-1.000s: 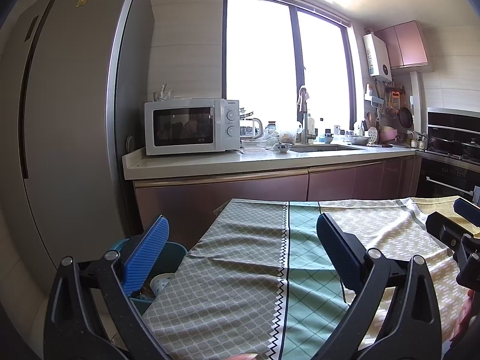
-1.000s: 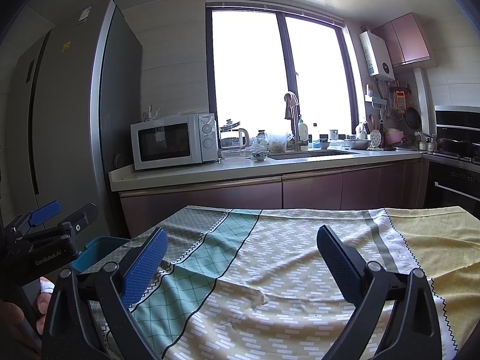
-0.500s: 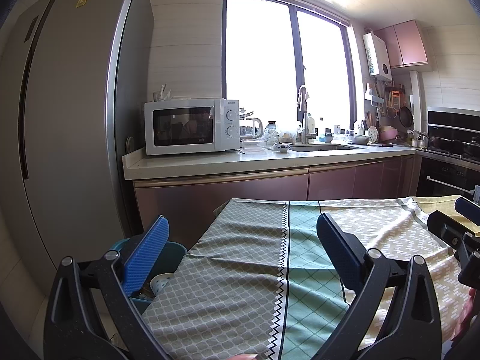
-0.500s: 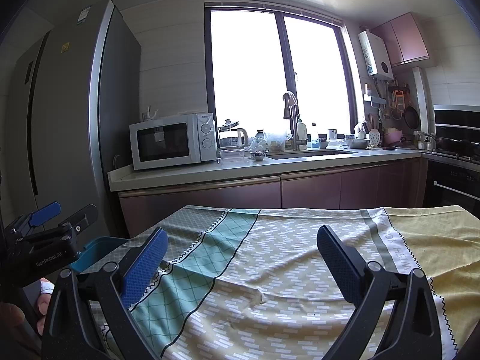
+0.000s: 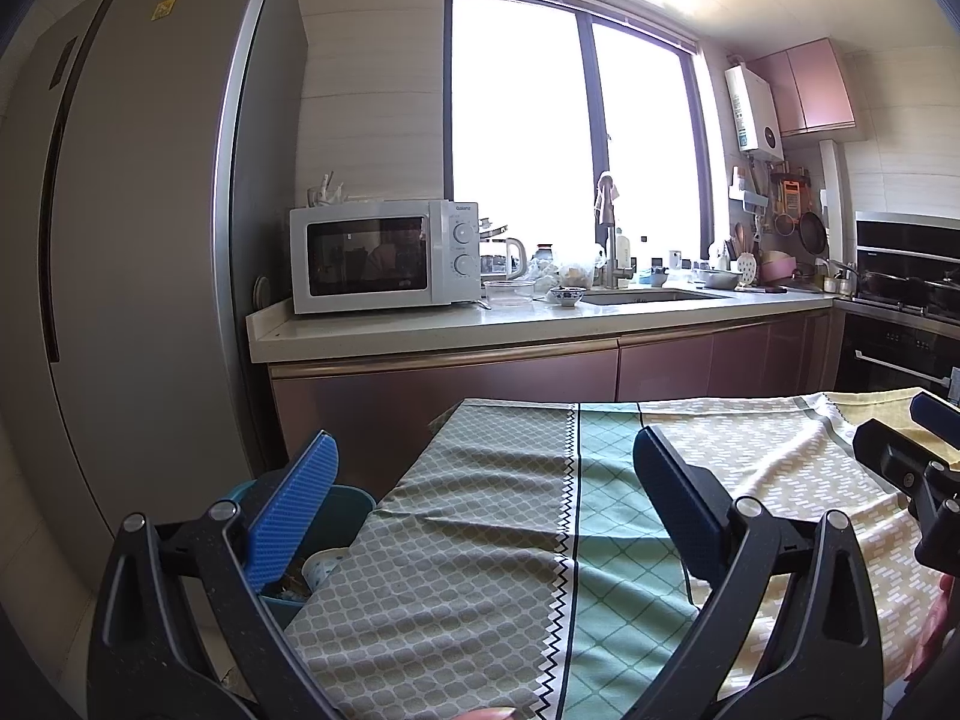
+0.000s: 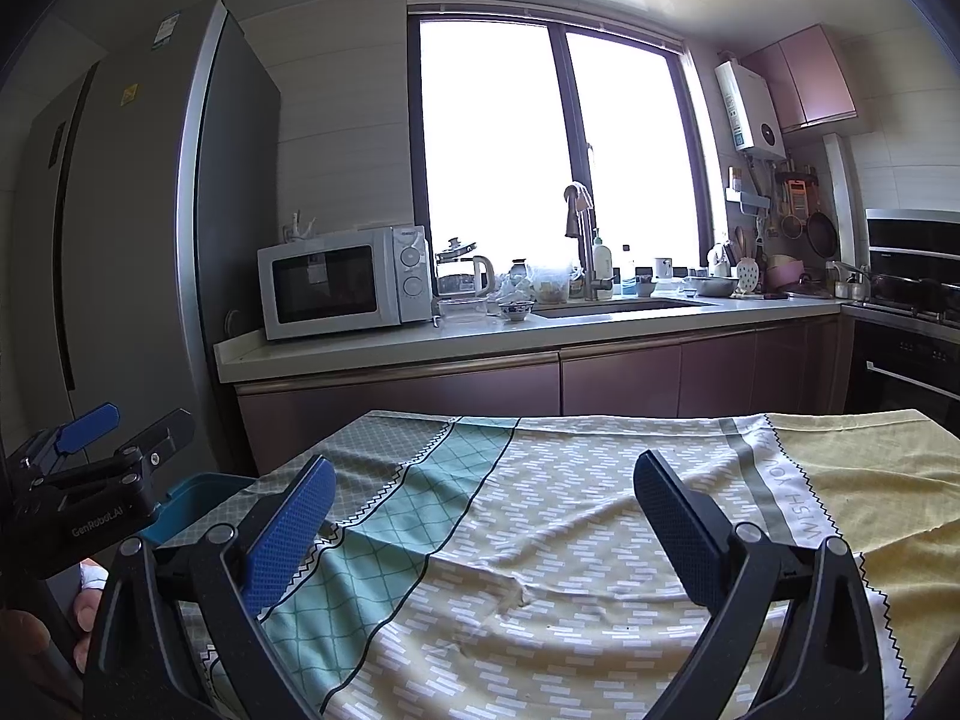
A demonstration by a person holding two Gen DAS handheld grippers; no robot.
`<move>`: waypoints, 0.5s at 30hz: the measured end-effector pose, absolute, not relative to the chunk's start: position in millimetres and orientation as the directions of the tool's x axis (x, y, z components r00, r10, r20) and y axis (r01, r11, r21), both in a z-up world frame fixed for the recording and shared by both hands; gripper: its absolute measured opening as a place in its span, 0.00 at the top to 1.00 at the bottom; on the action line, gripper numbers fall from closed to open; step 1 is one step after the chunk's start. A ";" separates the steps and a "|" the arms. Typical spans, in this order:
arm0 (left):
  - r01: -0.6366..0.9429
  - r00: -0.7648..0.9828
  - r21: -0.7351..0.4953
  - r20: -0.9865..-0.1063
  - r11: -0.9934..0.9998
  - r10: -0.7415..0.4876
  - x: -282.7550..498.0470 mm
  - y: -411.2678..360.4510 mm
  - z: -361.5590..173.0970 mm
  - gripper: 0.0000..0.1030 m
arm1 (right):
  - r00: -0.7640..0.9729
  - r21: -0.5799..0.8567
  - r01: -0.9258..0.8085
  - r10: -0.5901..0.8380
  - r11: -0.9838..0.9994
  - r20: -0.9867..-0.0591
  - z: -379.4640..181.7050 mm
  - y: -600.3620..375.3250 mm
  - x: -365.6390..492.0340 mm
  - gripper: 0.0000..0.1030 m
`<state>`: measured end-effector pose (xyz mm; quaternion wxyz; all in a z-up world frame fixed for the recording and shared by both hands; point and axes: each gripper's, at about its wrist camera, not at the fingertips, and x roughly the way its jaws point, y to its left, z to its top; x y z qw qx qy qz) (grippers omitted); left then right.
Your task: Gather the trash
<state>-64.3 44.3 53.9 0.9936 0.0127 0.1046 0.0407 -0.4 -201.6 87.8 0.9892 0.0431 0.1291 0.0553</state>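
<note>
The blue bin (image 5: 345, 507) beside the cloth-covered surface (image 5: 480, 540) is mostly hidden behind the left tongs (image 5: 480, 504) and the cloth; its contents are too obscured to identify. The small items by the sink (image 6: 618, 306) are too small to tell

Our left tongs (image 5: 483, 495) stand wide open and empty above the patterned cloth (image 5: 498, 546) on the tabletop. Under the left finger (image 5: 294, 513) we see a teal bin (image 5: 345, 510) with some trash inside. At the far right of our tongs, the right tongs (image 5: 918, 456) show partly.
</note>
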 end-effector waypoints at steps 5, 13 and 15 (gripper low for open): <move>-0.080 0.975 0.034 -0.207 0.996 0.085 -64.6 43.8 53.9 0.06 | 0.961 0.100 -0.097 0.120 0.990 -0.249 87.9 -202.0 -0.4 0.07; -0.076 0.974 0.033 -0.209 0.997 0.081 -63.8 44.1 52.5 0.06 | 0.961 0.103 -0.092 0.115 0.990 -0.252 86.1 -201.0 -1.4 0.07; -0.076 0.974 0.033 -0.210 0.997 0.081 -64.0 43.9 52.6 0.06 | 0.961 0.103 -0.092 0.115 0.990 -0.253 86.0 -201.0 -1.5 0.07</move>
